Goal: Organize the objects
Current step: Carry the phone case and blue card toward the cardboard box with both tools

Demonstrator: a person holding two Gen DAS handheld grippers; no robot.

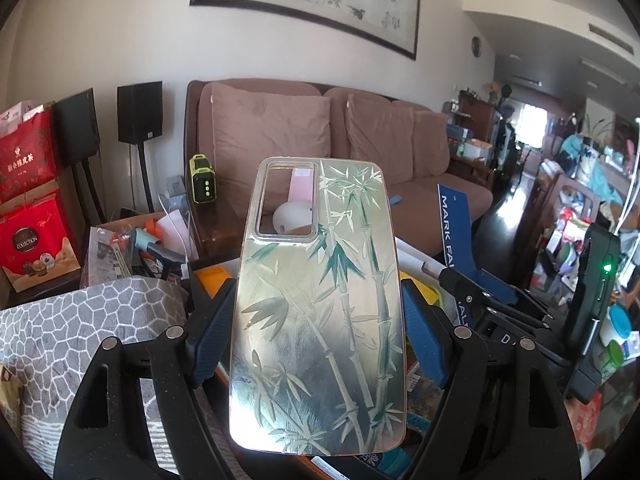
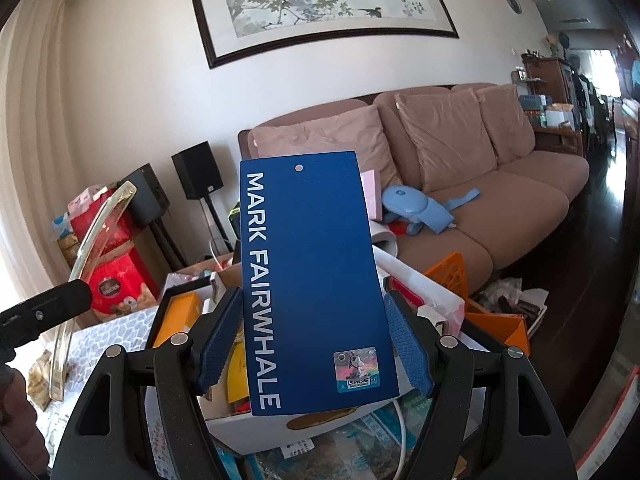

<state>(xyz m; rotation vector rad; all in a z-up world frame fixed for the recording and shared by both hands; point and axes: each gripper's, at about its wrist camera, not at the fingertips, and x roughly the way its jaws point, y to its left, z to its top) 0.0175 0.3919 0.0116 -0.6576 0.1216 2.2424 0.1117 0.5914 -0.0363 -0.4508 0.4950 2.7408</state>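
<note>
A cluttered living room, seen from two hand-held grippers raised side by side above a heap of household things.

Across the middle of both views runs a long brown fabric sofa (image 2: 500,184) with matching cushions, and above it, along the top of the frame, hangs a wide dark-framed ink painting of branches and birds (image 2: 320,4). Below the grippers, in the lower half of both views, open cardboard boxes (image 2: 424,296) and papers are piled together.

In the centre of the left wrist view, the left gripper (image 1: 318,332) pinches a glossy, thin plastic phone case printed with green bamboo (image 1: 320,308). Its blue ribbed pads press on the two long edges, about halfway down. The case stands upright in the air, camera cut-out at the top.

In the centre of the right wrist view, the right gripper (image 2: 316,340) clamps a flat dark blue card tag lettered MARK FAIRWHALE (image 2: 316,284), likewise by its long edges, low down, with a small punched hole at the top.

Both things look very light. The case is probably springy and slick, so a hard squeeze across its edges could bow it or let it pop free; a hold near mid-length seems safest. The tag looks stiffer but thin, and likely to bend or swivel if gripped at one corner.
</note>
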